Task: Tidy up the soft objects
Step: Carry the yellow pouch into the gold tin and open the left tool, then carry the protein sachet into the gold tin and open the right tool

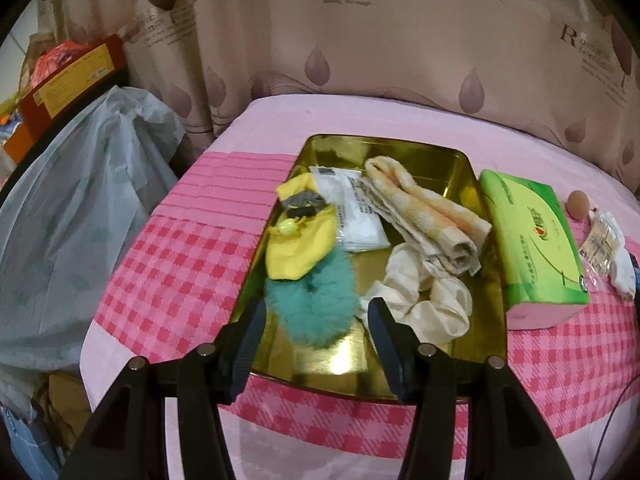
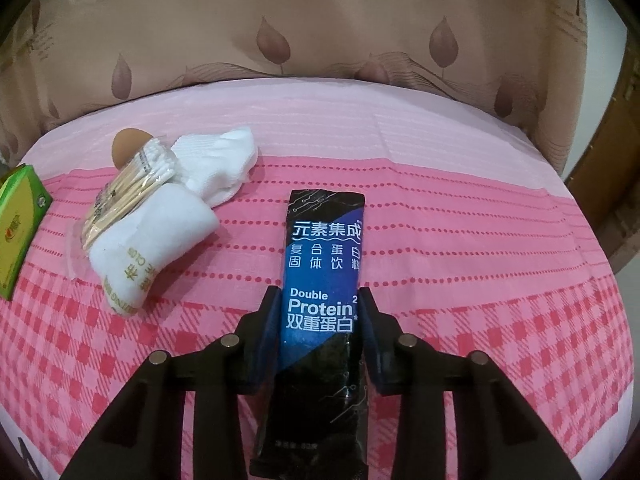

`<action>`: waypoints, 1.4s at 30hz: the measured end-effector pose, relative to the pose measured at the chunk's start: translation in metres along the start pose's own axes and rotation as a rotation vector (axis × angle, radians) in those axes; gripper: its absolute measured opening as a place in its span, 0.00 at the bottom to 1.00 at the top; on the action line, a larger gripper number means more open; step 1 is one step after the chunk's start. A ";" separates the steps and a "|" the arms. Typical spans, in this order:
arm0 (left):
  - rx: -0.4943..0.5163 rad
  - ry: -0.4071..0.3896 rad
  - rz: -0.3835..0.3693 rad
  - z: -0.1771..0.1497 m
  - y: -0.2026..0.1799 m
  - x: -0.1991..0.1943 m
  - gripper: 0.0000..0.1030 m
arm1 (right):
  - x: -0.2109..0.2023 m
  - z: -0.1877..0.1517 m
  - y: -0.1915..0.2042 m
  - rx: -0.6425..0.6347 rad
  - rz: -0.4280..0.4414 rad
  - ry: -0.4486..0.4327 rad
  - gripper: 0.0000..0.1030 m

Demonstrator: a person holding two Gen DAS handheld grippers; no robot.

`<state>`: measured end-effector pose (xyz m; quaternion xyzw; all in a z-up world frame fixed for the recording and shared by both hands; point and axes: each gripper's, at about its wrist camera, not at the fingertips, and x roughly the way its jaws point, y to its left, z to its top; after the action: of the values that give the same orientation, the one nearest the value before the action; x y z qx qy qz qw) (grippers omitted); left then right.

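A gold tin tray [image 1: 420, 156] on the pink checked cloth holds a yellow pouch [image 1: 294, 248], a white packet [image 1: 356, 216], a peach checked towel [image 1: 424, 216], a cream scrunchie [image 1: 424, 300] and a teal fluffy pom [image 1: 316, 300]. My left gripper [image 1: 316, 312] is open and empty above the tray's near end, its fingers on either side of the teal pom. My right gripper [image 2: 319, 300] is shut on a blue and black protein sachet [image 2: 324, 256] that sticks out forward over the cloth. A white sock [image 2: 168, 220] lies to its left with a pack of cotton swabs [image 2: 128, 192] on it.
A green tissue pack [image 1: 532, 248] lies right of the tray; it also shows in the right wrist view [image 2: 20, 224]. A brown egg-shaped object [image 2: 128, 144] sits behind the swabs. A grey plastic bag [image 1: 68, 208] and boxes stand left of the table. A curtain hangs behind.
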<state>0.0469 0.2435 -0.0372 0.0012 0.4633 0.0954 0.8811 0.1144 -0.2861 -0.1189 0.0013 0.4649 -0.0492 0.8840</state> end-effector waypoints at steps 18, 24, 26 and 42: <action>-0.080 -0.041 0.022 -0.001 0.020 -0.003 0.53 | -0.058 0.028 0.034 0.046 0.005 -0.100 0.31; -0.135 -0.043 0.032 0.000 0.032 -0.004 0.53 | -0.078 0.046 0.102 -0.027 0.138 -0.105 0.31; -0.147 -0.042 0.041 0.000 0.036 -0.005 0.53 | -0.083 0.050 0.127 -0.057 0.185 -0.106 0.31; -0.294 -0.023 0.081 -0.001 0.072 -0.001 0.53 | -0.110 0.045 0.363 -0.410 0.477 -0.081 0.31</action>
<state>0.0341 0.3140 -0.0305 -0.1079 0.4339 0.1978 0.8723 0.1215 0.0822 -0.0188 -0.0697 0.4161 0.2543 0.8702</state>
